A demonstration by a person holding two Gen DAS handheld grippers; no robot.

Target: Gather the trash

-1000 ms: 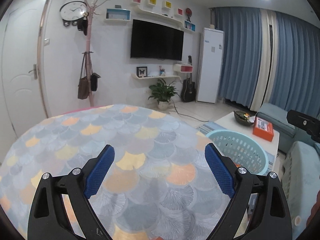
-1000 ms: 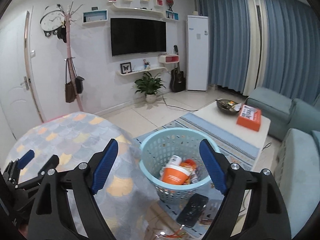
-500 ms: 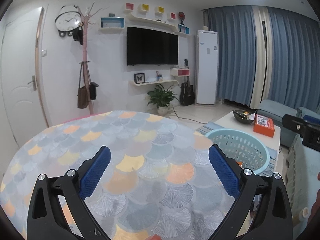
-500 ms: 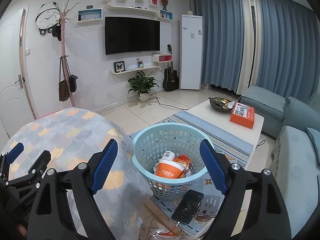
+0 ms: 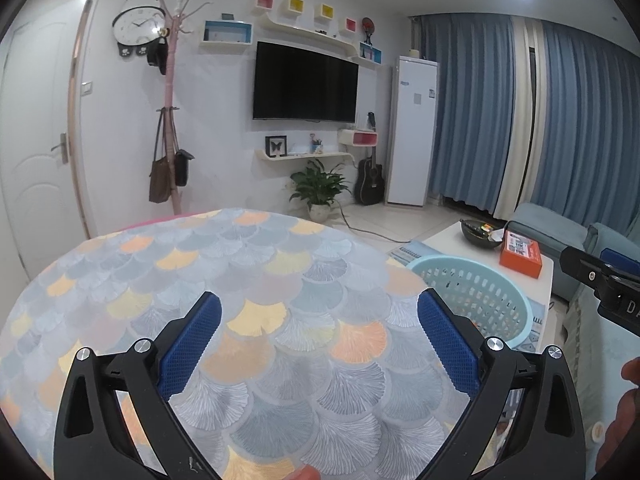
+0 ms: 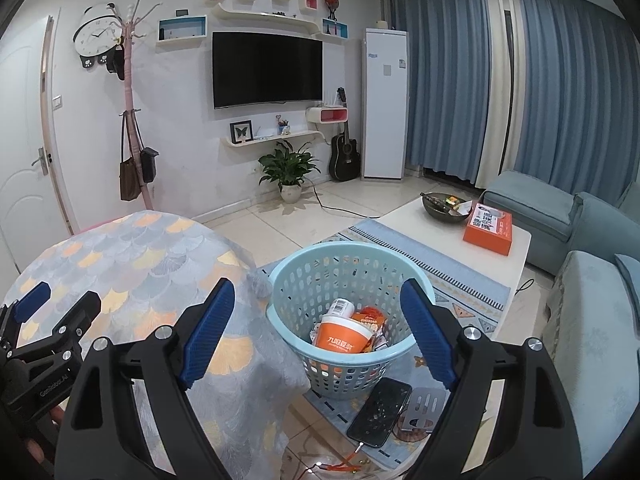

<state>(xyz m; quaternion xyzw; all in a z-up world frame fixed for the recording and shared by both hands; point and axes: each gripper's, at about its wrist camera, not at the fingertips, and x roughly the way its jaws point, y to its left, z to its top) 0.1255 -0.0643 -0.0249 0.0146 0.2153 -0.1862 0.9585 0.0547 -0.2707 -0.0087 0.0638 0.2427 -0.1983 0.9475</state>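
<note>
A light blue plastic basket [image 6: 298, 276] stands on the floor beside the round table [image 6: 132, 264]. It holds an orange paper cup [image 6: 344, 337] and some wrappers. My right gripper [image 6: 317, 332] is open and empty, held above the basket. My left gripper [image 5: 319, 338] is open and empty over the table's patterned cloth [image 5: 260, 280]; it also shows at the left edge of the right wrist view [image 6: 56, 304]. The basket's rim shows at the table's right in the left wrist view [image 5: 472, 276]. No loose trash shows on the tabletop.
A phone [image 6: 380, 406] and a metal stand [image 6: 424, 404] lie on the floor by the basket. A white coffee table [image 6: 516, 240] carries an orange box [image 6: 489, 228] and a dark bowl [image 6: 442, 207]. Sofas [image 6: 592, 320] stand right.
Both grippers have drawn back and risen a little, so the views have widened. Both stay open and empty. The basket's contents look the same.
</note>
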